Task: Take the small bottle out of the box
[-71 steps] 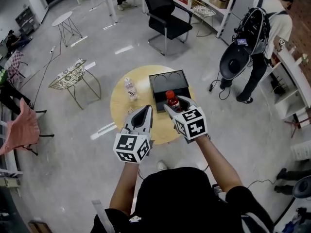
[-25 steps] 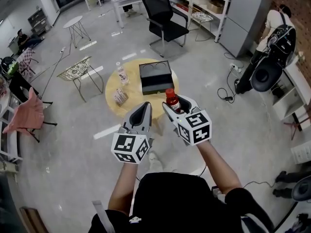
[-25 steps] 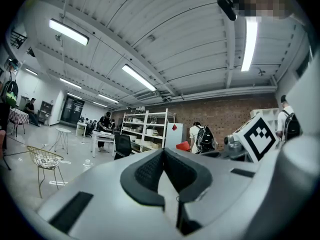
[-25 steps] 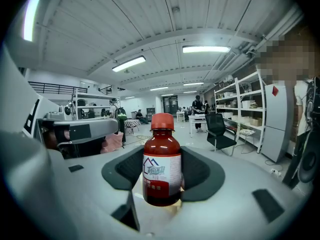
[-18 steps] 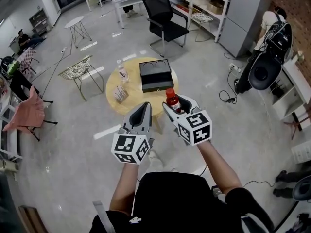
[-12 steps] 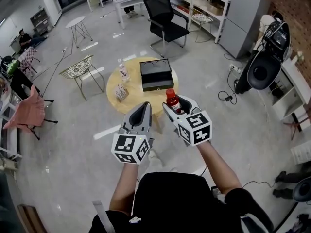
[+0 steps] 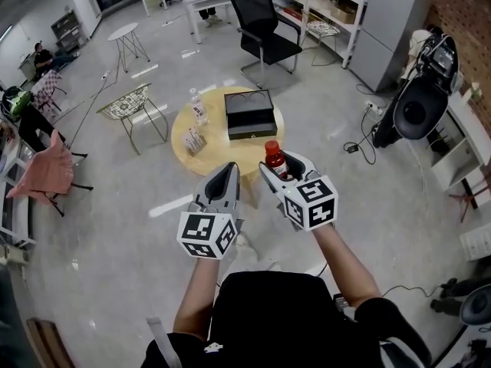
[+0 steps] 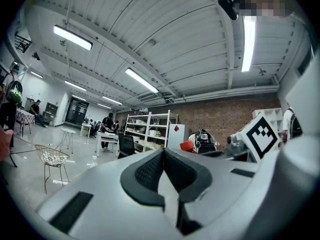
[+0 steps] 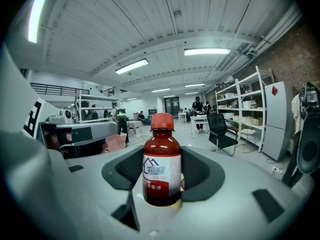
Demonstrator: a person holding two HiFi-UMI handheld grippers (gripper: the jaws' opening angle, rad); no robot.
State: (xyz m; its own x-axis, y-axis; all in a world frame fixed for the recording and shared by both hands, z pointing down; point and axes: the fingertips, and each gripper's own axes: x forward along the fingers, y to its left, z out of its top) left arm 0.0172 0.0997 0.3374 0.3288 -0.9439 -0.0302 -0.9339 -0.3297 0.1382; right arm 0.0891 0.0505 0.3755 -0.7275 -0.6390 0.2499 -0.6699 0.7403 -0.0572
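Right hand-held gripper (image 7: 280, 167): grips small bottle (image 9: 161, 166) upright | left hand-held gripper (image 7: 229, 173): closed, level

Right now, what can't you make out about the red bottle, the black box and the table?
small bottle: label print too blurred to read, right gripper view.
box: too small in the head view to tell open from closed.
table: near rim hidden by the left gripper, head view.

red-capped brown small bottle (image 9: 161, 171), black box (image 7: 249, 113), tan round table (image 7: 221, 156)
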